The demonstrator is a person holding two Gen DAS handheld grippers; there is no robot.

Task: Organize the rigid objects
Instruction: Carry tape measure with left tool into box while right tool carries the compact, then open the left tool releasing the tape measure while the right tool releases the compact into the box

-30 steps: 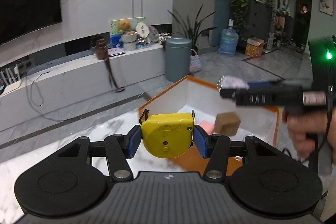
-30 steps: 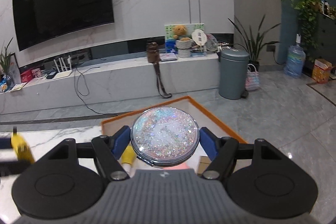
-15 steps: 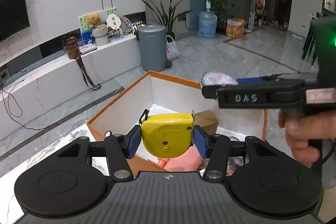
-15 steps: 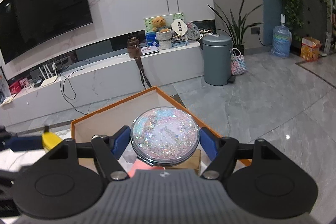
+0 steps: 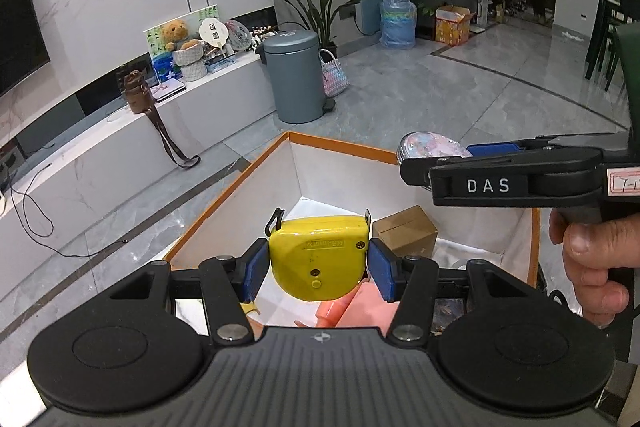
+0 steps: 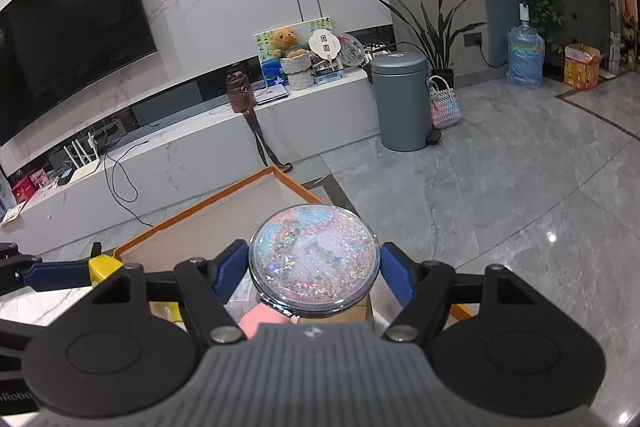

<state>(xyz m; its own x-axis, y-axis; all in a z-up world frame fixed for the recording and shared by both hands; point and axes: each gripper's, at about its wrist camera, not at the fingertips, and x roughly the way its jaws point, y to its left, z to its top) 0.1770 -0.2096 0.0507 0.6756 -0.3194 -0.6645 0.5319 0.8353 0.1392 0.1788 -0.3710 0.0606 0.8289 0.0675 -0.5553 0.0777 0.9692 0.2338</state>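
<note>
**Operator:** Yellow plastic first: what do we have nearest the lens in the left wrist view?

**Checker:** We see the left gripper [image 5: 318,269] at lower centre, its blue pads [image 5: 256,269] pressed against both sides of a yellow tape measure [image 5: 318,259]. The jaws are clamped on it. It hangs over the near part of the orange-rimmed box [image 5: 236,183].

**Operator:** And the right wrist view?

**Checker:** We see the right gripper [image 6: 314,267] at lower centre, jaws clamped on a round glitter disc [image 6: 314,261], held face-up towards the lens. It also sits above the box [image 6: 200,207]. In the left wrist view this same gripper [image 5: 436,151] enters from the right edge, held by a hand [image 5: 592,263], with the disc [image 5: 434,149] at its tip over the far right of the box.

**Operator:** Contents of the box?

**Checker:** We note a brown cardboard carton [image 5: 406,231] just beyond the tape measure and a pink item [image 5: 352,307] below it, partly hidden by the left gripper. We cannot tell what the pink item is.

**Operator:** Further out?

**Checker:** We see a grey pedal bin [image 5: 296,75] at upper centre on the grey tiled floor [image 5: 460,95], a woven basket [image 5: 334,77] just beside it, a white low cabinet [image 5: 120,155] to the left carrying a teddy bear [image 5: 174,33], and a black television [image 6: 68,39] at upper left in the right wrist view.
</note>
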